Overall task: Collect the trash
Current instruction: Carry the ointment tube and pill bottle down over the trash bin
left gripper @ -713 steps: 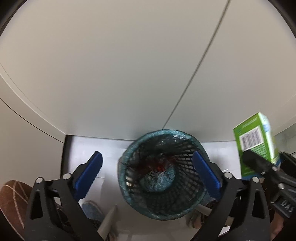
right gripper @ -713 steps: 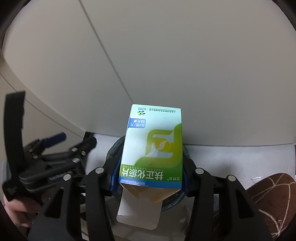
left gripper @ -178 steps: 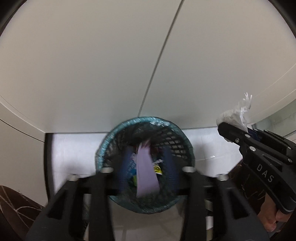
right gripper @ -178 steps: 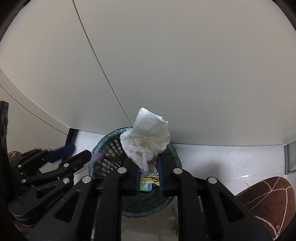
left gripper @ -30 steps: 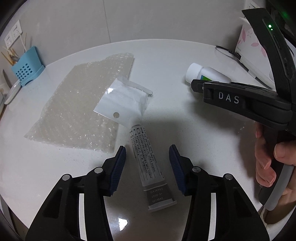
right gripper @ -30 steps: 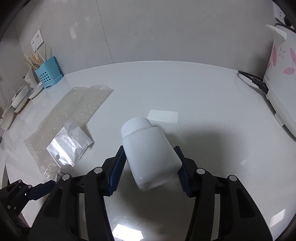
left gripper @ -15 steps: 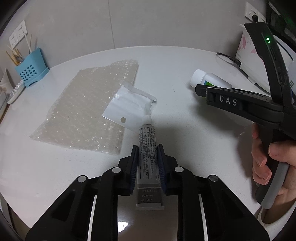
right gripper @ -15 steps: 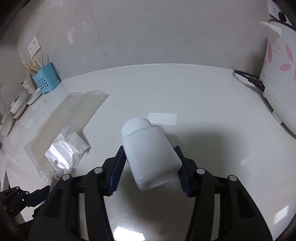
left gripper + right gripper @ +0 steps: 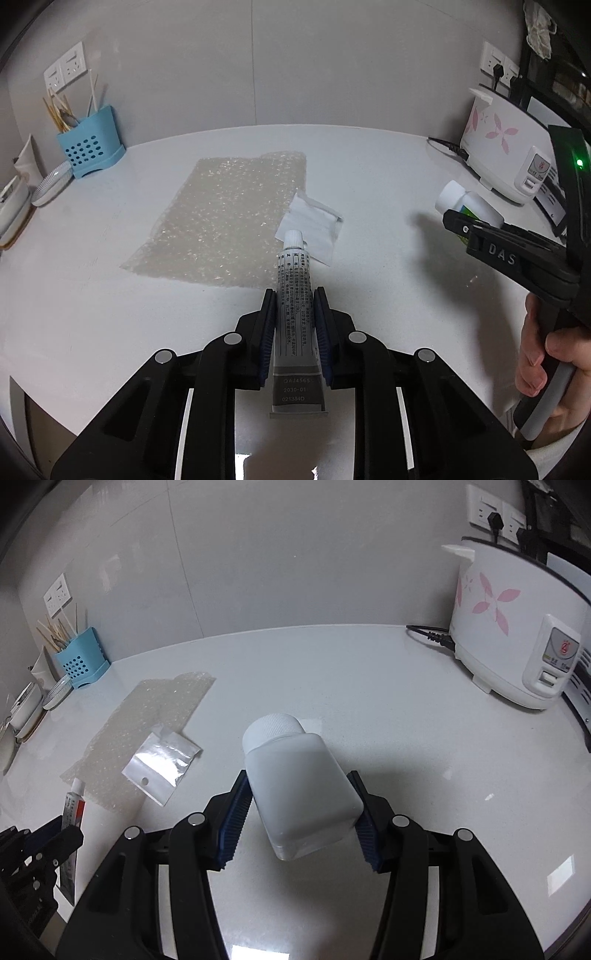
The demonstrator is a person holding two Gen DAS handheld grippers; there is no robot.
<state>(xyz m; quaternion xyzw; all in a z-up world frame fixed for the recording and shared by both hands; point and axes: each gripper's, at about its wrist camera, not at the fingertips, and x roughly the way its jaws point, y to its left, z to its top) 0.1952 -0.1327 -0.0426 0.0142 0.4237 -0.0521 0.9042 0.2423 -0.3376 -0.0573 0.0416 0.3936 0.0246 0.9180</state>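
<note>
My left gripper [image 9: 294,295] is shut on a grey ointment tube [image 9: 295,314] with a white cap and holds it above the white counter [image 9: 92,295]. The tube also shows in the right wrist view [image 9: 74,808]. My right gripper [image 9: 297,779] is shut on a white plastic pill bottle [image 9: 299,782], lifted off the counter; the bottle also shows in the left wrist view [image 9: 467,201]. A sheet of bubble wrap [image 9: 229,225] and a small clear plastic bag [image 9: 314,229] lie on the counter ahead.
A white rice cooker with pink flowers [image 9: 517,642] and its black cord [image 9: 432,635] stand at the right. A blue utensil holder [image 9: 90,151] and dishes [image 9: 48,181] stand at the far left. Wall sockets [image 9: 64,72] are on the back wall.
Both grippers have risen from the counter with their loads; the view tilts up toward the wall. The tube, gripped half a second ago, is now lifted clear. The bottle stays held.
</note>
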